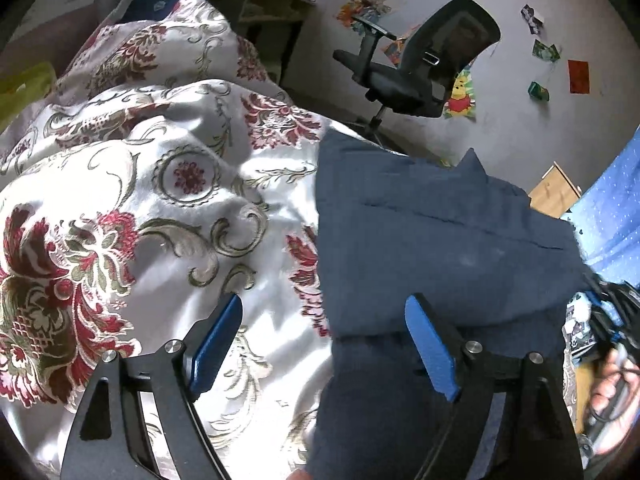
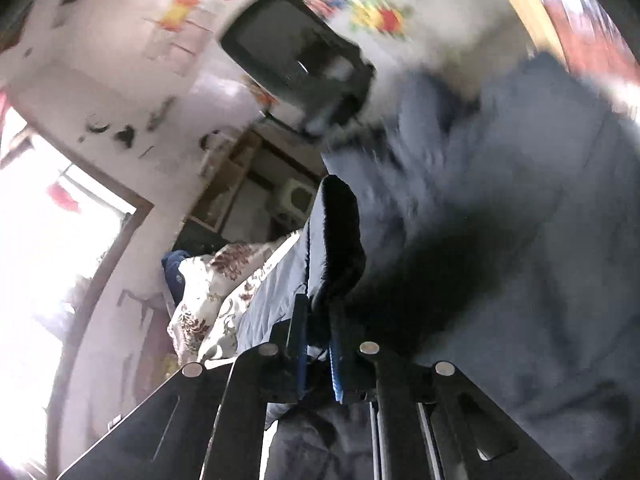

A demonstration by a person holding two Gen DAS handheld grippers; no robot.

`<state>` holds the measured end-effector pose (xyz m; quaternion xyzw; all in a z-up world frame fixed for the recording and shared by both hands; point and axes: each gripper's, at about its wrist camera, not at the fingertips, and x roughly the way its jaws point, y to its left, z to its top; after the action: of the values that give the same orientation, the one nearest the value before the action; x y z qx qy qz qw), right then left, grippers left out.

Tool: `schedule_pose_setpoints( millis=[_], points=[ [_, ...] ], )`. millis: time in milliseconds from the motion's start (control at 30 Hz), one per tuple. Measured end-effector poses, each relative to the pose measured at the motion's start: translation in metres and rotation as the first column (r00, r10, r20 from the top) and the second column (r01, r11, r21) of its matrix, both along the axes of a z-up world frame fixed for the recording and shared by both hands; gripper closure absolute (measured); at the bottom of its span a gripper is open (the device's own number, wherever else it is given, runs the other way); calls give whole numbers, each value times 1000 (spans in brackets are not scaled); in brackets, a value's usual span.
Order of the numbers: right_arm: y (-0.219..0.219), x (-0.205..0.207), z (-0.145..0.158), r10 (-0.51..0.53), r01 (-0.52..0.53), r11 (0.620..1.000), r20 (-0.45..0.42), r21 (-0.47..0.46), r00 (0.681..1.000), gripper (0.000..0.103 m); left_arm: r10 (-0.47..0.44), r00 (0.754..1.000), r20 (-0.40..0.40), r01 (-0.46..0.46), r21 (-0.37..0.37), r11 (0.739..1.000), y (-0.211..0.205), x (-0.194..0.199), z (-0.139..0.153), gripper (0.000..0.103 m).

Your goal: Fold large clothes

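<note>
My left gripper [image 1: 324, 344] stood with its blue-padded fingers [image 1: 218, 344] spread wide and nothing between them, one pad over the bedspread and the other over the near edge of the dark navy-blue cloth garment [image 1: 440, 240]. My right gripper [image 2: 318, 336] was pinched tight on a dark fold of that same garment [image 2: 500, 240], the fabric bunching up from between the pads toward twelve o'clock and spreading in a blurred grey-blue mass out to three o'clock. In the left wrist view the garment lay folded on the bed from six o'clock up to about two o'clock, a seam line running across its upper layer, its left edge resting on the white satin bedspread with red and olive floral scrolls [image 1: 160, 208], which filled everything from seven to eleven o'clock. At four o'clock, low at the frame's edge, part of a hand [image 1: 612, 392] showed, wrapped around black hardware. Beyond the garment, at one o'clock, a black mesh office chair [image 1: 424, 68] stood against a pale wall dotted with colourful stickers and pictures [image 1: 464, 96]. At three o'clock a blue dotted fabric [image 1: 612, 208] lay beside a small wooden box [image 1: 554, 196].
</note>
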<state>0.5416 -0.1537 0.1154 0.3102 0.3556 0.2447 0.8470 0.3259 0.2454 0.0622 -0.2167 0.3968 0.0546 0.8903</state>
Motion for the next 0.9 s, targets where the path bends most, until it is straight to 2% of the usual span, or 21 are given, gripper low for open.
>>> schedule_pose_setpoints(
  millis=[33,100,167,300,400,567,667,733,767,800,833,867,900],
  points=[
    [-4,-5,8,-10,11,999,30,-32,1000,94,-4,1000,2,4,4,1000,-5,2,2,23],
    [-25,-22,25,-38,51,991,106,-127,994,94,-27,1000,4,27,18,999,-17,8,5,15],
    [-44,-35,33,-58,87,978,152,-188,987,94,-50,999,5,49,42,998,-29,16,6,15],
    [-68,-49,29,-98,146,952,185,-268,978,94,-85,996,-5,86,89,992,-53,37,1,15],
    [-84,-50,6,-129,168,940,147,-296,981,94,-109,994,-12,110,85,990,-71,53,-4,15],
    [-106,-48,-32,-191,209,924,88,-319,978,94,-117,993,-32,118,63,991,-78,65,-14,15],
    [-124,-42,-53,-168,164,925,17,-343,986,93,-124,991,-48,129,122,984,-81,70,-19,15],
    [-116,-41,-62,-145,130,891,-1,-435,989,91,-127,991,-49,133,161,978,-83,73,-23,15],
    [-113,-42,-62,-143,128,873,5,-470,990,86,-129,991,-44,135,180,974,-85,75,-23,15],
    [-106,-44,-60,-152,143,835,27,-531,988,82,-132,990,-38,137,195,971,-88,76,-24,15],
    [-100,-46,-56,-171,178,787,69,-591,983,71,-140,990,-30,143,215,966,-91,78,-24,15],
    [-95,-47,-52,-185,211,757,108,-619,977,52,-150,988,-25,152,237,960,-96,82,-25,15],
    [-92,-48,-48,-188,234,745,140,-624,972,42,-159,987,-22,159,255,954,-101,85,-25,15]
  ],
)
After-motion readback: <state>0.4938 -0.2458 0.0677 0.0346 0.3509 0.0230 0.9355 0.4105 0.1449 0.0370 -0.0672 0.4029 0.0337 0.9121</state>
